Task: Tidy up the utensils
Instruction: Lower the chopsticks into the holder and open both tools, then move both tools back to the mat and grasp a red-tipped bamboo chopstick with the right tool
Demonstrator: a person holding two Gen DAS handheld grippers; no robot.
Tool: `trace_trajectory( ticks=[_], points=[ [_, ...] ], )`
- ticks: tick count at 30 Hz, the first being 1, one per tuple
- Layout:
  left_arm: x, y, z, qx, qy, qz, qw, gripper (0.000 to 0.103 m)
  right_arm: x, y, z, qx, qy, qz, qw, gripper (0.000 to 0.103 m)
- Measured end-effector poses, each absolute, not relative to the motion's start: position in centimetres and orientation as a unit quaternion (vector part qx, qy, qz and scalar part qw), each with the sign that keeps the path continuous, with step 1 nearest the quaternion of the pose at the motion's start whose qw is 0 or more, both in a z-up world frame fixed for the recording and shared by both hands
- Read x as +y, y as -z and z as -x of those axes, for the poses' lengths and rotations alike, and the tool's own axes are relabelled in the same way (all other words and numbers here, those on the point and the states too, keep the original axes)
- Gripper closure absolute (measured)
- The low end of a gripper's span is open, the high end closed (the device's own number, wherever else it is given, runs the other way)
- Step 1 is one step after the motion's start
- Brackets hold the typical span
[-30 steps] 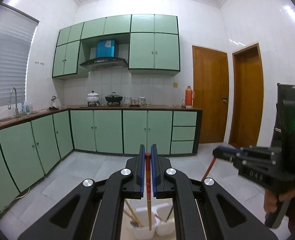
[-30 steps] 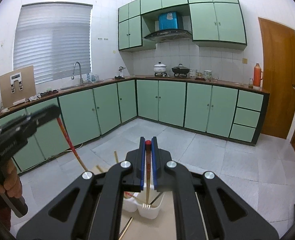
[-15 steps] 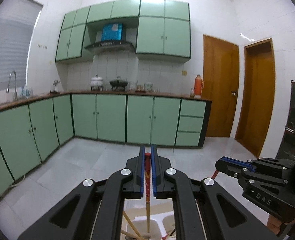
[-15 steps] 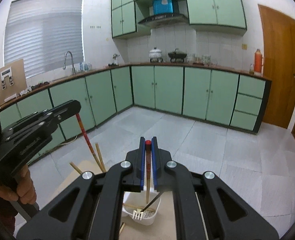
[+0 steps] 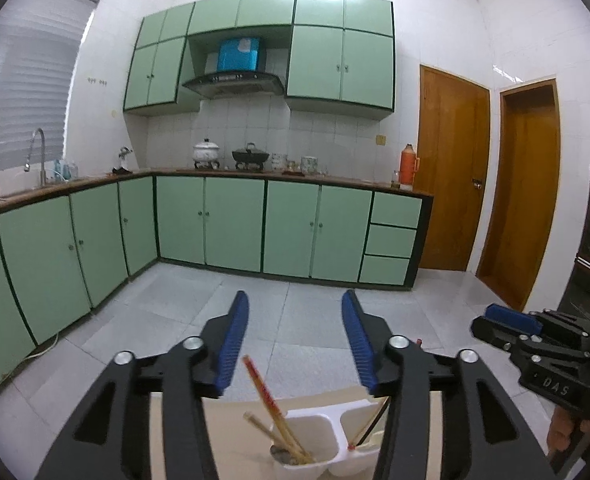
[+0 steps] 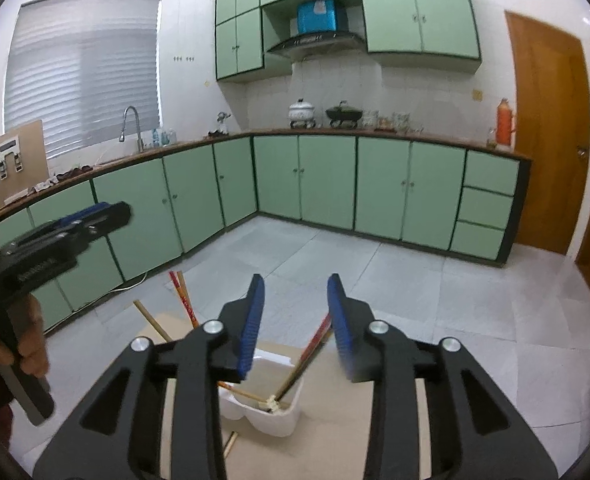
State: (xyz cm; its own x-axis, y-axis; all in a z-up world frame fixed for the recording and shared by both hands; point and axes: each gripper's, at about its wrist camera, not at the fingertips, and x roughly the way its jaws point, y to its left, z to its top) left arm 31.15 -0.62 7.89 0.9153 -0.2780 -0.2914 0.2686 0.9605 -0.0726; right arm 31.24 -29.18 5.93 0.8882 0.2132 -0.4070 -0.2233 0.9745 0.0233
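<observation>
A white two-compartment holder [image 5: 337, 446] stands on a tan table [image 5: 255, 408] below both grippers; it also shows in the right wrist view [image 6: 271, 416]. My left gripper [image 5: 295, 344] is open and empty above it. A red-topped chopstick [image 5: 265, 392] leans in the left compartment beside wooden chopsticks [image 5: 271, 432]. My right gripper [image 6: 295, 320] is open and empty. A red-handled utensil [image 6: 315, 344] leans in the holder's right compartment, and red and wooden chopsticks [image 6: 183, 300] lean in the other.
The right gripper's body [image 5: 535, 344] is at the right of the left wrist view; the left gripper's body [image 6: 55, 232] is at the left of the right wrist view. A loose chopstick [image 6: 229, 444] lies on the table. Green cabinets [image 5: 235, 224] and tiled floor lie beyond.
Both grippers were shut on red-topped utensils held upright over the holder. Both have opened, and the utensils now lean inside the holder's compartments.
</observation>
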Motion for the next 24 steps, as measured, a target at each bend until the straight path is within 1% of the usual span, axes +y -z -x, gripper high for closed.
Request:
trace_trajectory(
  ticks=[1, 3, 4, 5, 6, 7, 8, 14, 24],
  points=[
    [-0.3, -8.0, -30.2, 0.148, 0.14, 0.016, 0.979, 0.047, -29.4, -6.0, -30.2, 0.203, -0.11, 0.012, 0.973, 0.067],
    [0.1, -7.9, -28.6, 0.148, 0.136, 0.013, 0.98, 0.042, -29.8, -5.7, -28.1, 0.192, -0.105, 0.009, 0.976, 0.05],
    [0.2, -7.8, -27.7, 0.147, 0.137, 0.011, 0.98, 0.038, -30.0, -5.6, -27.3, 0.188, -0.101, 0.009, 0.977, 0.045],
    [0.4, -7.4, -26.6, 0.147, 0.138, 0.009, 0.979, 0.035, -30.1, -5.3, -26.0, 0.182, -0.096, 0.011, 0.979, 0.037],
    [0.6, -7.0, -25.6, 0.148, 0.138, 0.008, 0.979, 0.03, -30.2, -4.9, -25.2, 0.178, -0.092, 0.013, 0.98, 0.028],
    [0.8, -6.5, -24.5, 0.148, 0.138, 0.007, 0.979, 0.025, -30.2, -4.3, -24.0, 0.174, -0.085, 0.016, 0.981, 0.023],
    [0.9, -6.0, -23.6, 0.151, 0.139, 0.006, 0.979, 0.024, -30.2, -3.8, -23.0, 0.173, -0.078, 0.017, 0.982, 0.014],
    [1.6, -1.2, -18.5, 0.192, 0.137, -0.005, 0.972, 0.019, -30.3, 0.5, -18.0, 0.198, -0.059, -0.008, 0.979, 0.009],
    [2.8, 6.3, -14.1, 0.257, 0.129, -0.031, 0.957, 0.018, -28.0, 7.1, -13.4, 0.244, -0.049, -0.007, 0.968, 0.008]
  ],
)
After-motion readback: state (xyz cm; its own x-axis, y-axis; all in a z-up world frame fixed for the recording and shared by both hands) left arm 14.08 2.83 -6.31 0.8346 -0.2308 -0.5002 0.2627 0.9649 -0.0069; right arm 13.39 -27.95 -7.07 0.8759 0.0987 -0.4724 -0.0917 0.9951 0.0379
